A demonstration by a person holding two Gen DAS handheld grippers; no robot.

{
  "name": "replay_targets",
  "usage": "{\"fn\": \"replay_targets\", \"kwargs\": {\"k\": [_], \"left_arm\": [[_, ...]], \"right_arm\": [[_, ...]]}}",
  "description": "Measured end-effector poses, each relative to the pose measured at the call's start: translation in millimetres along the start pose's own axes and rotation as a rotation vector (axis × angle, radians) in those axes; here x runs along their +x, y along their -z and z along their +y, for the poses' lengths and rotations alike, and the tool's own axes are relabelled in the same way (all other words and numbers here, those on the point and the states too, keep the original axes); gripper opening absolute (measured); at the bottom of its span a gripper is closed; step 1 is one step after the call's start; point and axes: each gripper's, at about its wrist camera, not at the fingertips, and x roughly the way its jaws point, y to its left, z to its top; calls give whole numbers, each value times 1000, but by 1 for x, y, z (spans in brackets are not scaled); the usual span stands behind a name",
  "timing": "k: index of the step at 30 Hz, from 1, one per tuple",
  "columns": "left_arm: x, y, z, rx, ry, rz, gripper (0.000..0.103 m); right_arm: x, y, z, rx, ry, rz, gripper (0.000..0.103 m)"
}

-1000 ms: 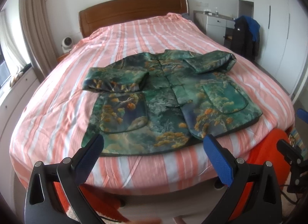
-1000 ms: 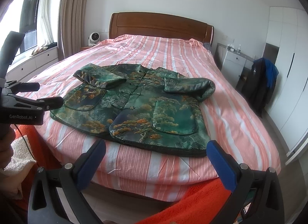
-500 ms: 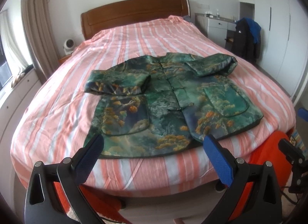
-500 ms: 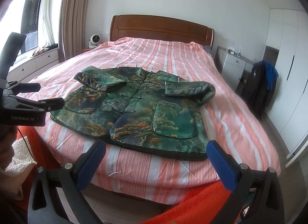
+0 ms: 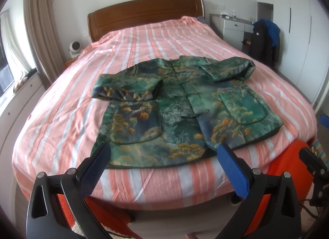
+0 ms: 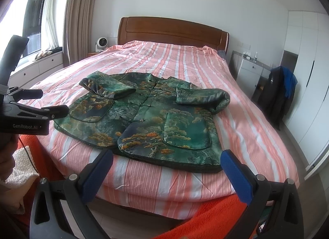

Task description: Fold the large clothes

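Observation:
A green patterned jacket (image 5: 181, 111) with orange tree prints lies flat, front up, on the striped bed (image 5: 61, 119). Both its sleeves are folded inward across the chest. My left gripper (image 5: 164, 158) hangs open just short of the jacket's hem, blue pads apart, nothing between them. In the right wrist view the same jacket (image 6: 148, 119) spreads across the bed's near half, and my right gripper (image 6: 167, 164) is open near the hem's right corner. The left gripper's black body (image 6: 26, 115) shows at that view's left edge.
A wooden headboard (image 5: 144, 13) closes the far end of the bed. An orange blanket (image 6: 205, 218) drapes below the bed's near edge. A chair with dark clothes (image 6: 279, 91) and white cabinets stand to the right. A small fan (image 6: 100, 43) sits at the left.
Both cameras have tilted and risen slightly, so the jacket sits a little lower and closer in each view. The jacket itself has not moved, and both grippers stay open.

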Motion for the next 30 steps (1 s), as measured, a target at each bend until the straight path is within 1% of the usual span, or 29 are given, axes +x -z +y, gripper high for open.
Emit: {"fn": "replay_targets", "kwargs": {"k": [30], "left_arm": [[0,6,-1,-4,-2,8,103]], "right_arm": [[0,1,0,0,2,2,103]]}}
